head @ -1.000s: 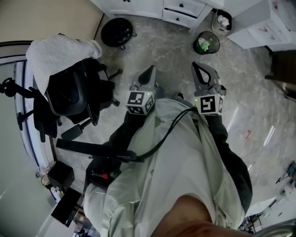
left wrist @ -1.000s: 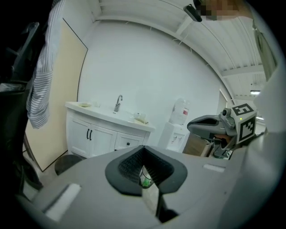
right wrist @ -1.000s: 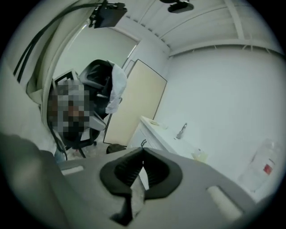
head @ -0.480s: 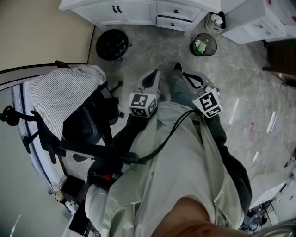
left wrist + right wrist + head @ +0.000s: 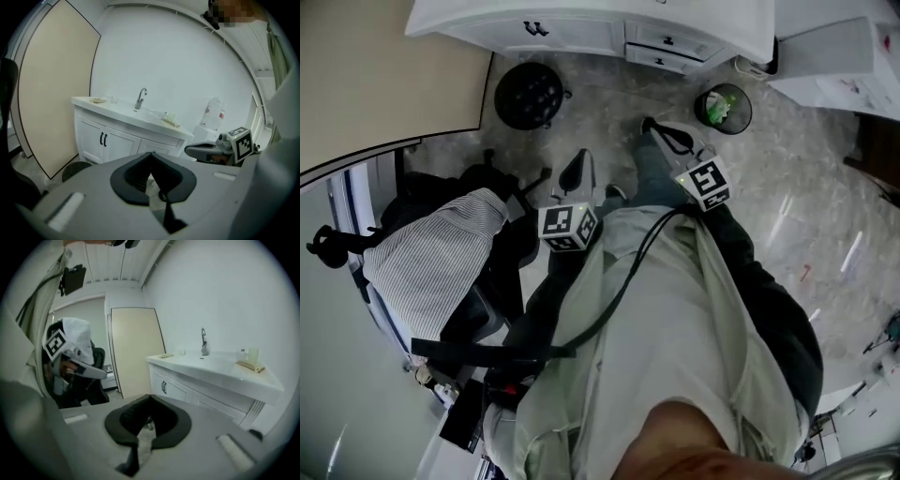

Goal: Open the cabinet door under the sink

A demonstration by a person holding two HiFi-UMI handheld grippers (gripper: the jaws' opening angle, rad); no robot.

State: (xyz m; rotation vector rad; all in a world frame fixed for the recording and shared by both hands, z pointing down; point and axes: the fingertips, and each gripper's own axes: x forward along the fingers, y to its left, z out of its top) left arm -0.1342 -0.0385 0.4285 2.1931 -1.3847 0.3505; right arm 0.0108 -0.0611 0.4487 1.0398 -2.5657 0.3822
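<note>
Left gripper (image 5: 151, 154) and right gripper (image 5: 149, 397): both pairs of jaws pressed together, nothing between them. Ahead of both, well apart, are the white cabinet doors (image 5: 115, 143) with dark paired handles, under the sink (image 5: 140, 111). The gripper bodies hide their lower edge. Right of the right gripper, a mesh wastebasket (image 5: 724, 108) holds green rubbish.

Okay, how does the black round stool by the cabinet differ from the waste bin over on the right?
The black round stool shows a closed dark top and looks wider; the waste bin is open, with green rubbish inside. The stool stands before the cabinet doors, the bin beyond the drawers. Both are round, dark and on the floor.
</note>
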